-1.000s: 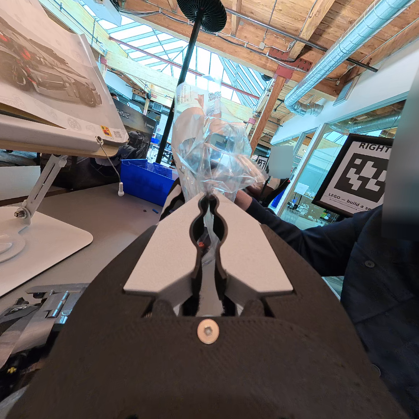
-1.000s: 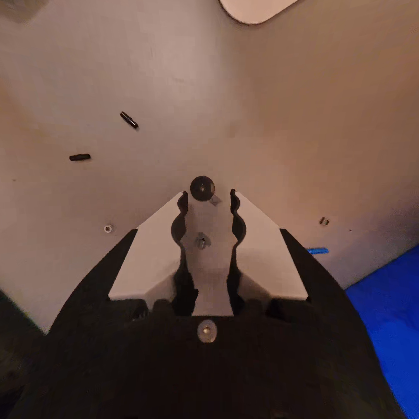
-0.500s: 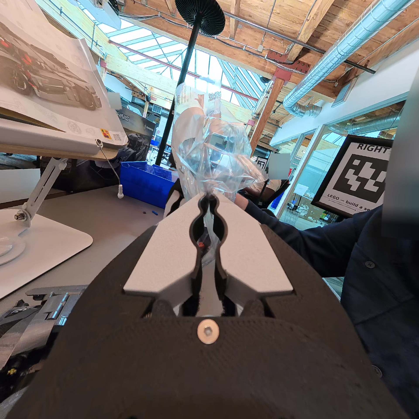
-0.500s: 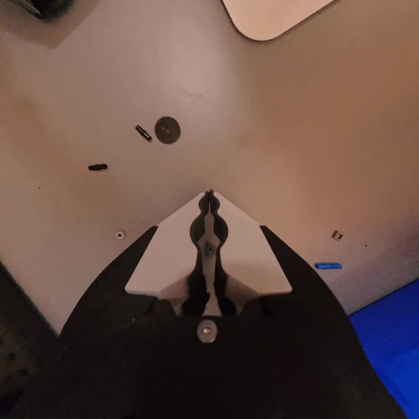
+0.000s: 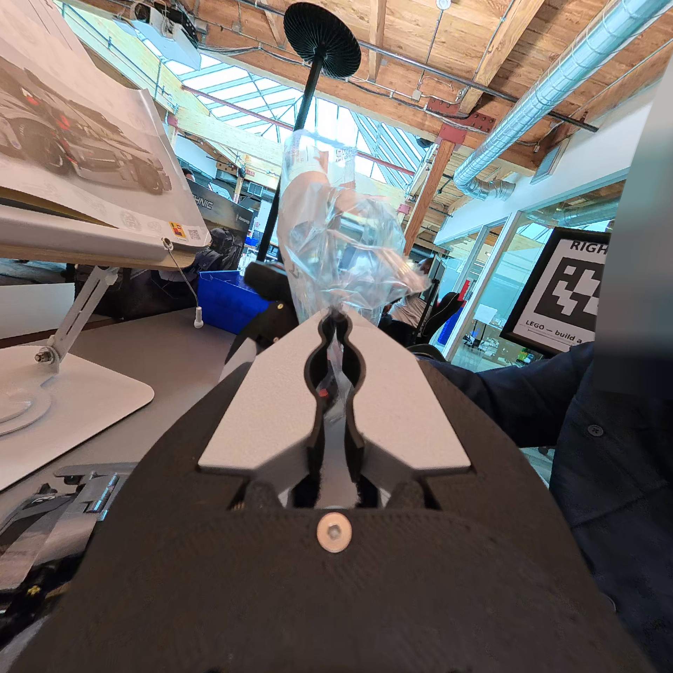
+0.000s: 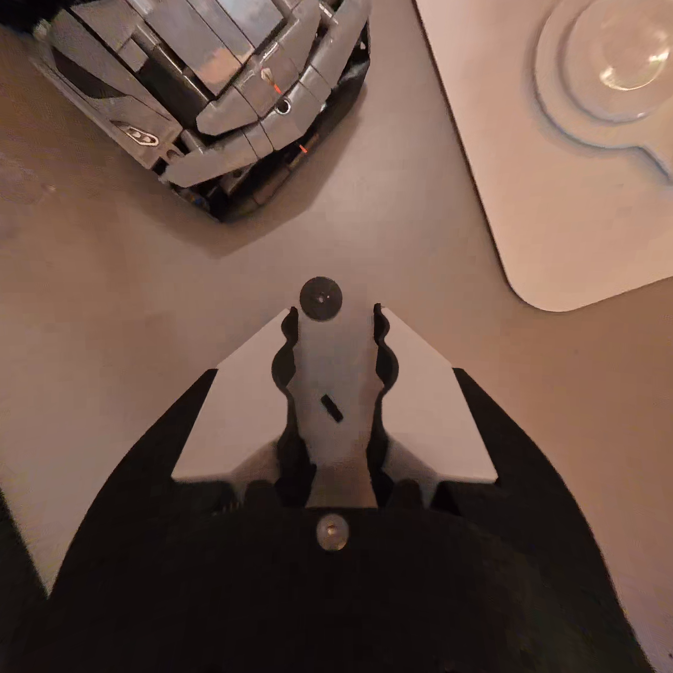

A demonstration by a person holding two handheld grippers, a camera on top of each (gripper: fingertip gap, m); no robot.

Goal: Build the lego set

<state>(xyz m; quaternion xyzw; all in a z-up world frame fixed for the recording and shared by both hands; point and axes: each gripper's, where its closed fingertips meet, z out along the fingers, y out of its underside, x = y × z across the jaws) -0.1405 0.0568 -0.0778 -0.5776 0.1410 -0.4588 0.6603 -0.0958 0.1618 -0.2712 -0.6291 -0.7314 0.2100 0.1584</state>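
A: Left side?

B: My left gripper (image 5: 335, 320) is clamped tight on the neck of a crumpled clear plastic bag (image 5: 338, 233), held up off the grey table (image 5: 145, 349).

A: Right?

B: My right gripper (image 6: 334, 309) points down, jaws spread wide, gripping nothing. A flat round black disc (image 6: 321, 298) lies at its tips; a short black pin (image 6: 331, 408) sits between the fingers. The dark grey brick-built car (image 6: 204, 91) is ahead on the left, the white stand base (image 6: 568, 182) on the right.
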